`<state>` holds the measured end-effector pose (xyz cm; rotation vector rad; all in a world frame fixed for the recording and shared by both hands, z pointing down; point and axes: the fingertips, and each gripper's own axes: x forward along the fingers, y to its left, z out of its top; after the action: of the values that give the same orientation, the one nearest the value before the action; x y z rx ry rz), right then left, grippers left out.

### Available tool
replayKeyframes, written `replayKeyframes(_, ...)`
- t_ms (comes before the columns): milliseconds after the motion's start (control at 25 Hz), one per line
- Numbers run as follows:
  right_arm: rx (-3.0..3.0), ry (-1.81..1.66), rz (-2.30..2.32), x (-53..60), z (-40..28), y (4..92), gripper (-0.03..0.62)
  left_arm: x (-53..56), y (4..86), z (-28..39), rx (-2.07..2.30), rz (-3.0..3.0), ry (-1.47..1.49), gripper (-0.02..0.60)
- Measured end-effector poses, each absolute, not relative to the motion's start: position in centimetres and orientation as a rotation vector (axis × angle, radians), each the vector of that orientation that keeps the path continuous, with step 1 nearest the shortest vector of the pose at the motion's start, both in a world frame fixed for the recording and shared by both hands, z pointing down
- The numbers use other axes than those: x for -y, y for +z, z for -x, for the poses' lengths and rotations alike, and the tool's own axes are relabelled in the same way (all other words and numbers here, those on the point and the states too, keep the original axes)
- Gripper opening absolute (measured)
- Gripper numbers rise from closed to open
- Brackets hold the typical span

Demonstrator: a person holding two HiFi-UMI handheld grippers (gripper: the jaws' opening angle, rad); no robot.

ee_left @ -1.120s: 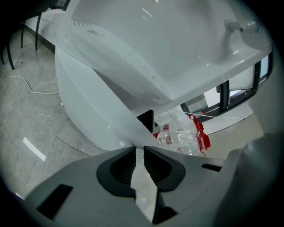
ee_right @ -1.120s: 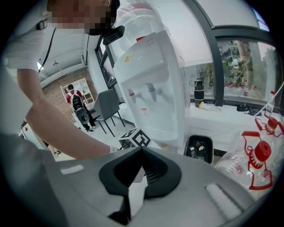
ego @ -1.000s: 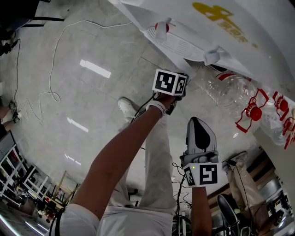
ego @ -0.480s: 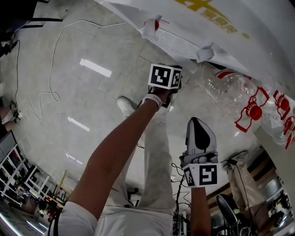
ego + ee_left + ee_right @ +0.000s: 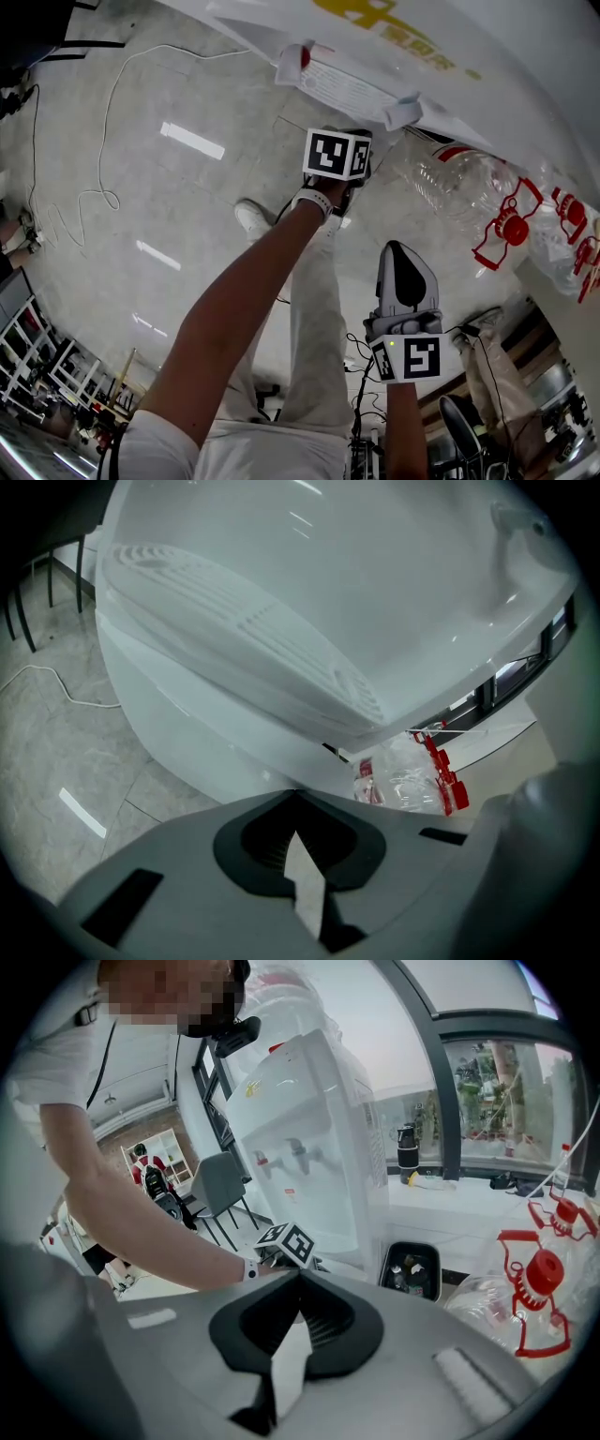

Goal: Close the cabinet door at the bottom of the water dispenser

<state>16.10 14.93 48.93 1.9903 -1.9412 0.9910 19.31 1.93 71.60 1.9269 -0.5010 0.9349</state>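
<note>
The white water dispenser (image 5: 375,56) fills the top of the head view, with its drip grille (image 5: 342,89) facing down at me. My left gripper (image 5: 361,155), jaws shut and empty, is held against the dispenser's lower front, just below the grille. In the left gripper view the shut left gripper (image 5: 298,797) points at the white cabinet panel (image 5: 187,733) under the grille (image 5: 244,630); a dark seam (image 5: 330,752) shows at the panel's edge. I cannot tell how far the door stands from its frame. My right gripper (image 5: 398,248) hangs back, shut and empty.
Empty clear water bottles with red caps (image 5: 469,183) lie right of the dispenser. A white cable (image 5: 112,122) loops over the tiled floor at left. The person's shoe (image 5: 251,217) stands below the left gripper. A black bin (image 5: 412,1269) sits beside the dispenser (image 5: 300,1138).
The left gripper has moved a little further up toward the dispenser's lower front. The right gripper has stayed where it was.
</note>
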Motion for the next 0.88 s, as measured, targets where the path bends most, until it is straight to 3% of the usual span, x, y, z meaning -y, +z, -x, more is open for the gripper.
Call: replayKeyframes(880, 1.938, 0.989, -1.993, -14.3, -16.5, 48.4, 0.011, -1.7, 71.2, -20.5, 0.495, -1.927, 0.892, 0.005)
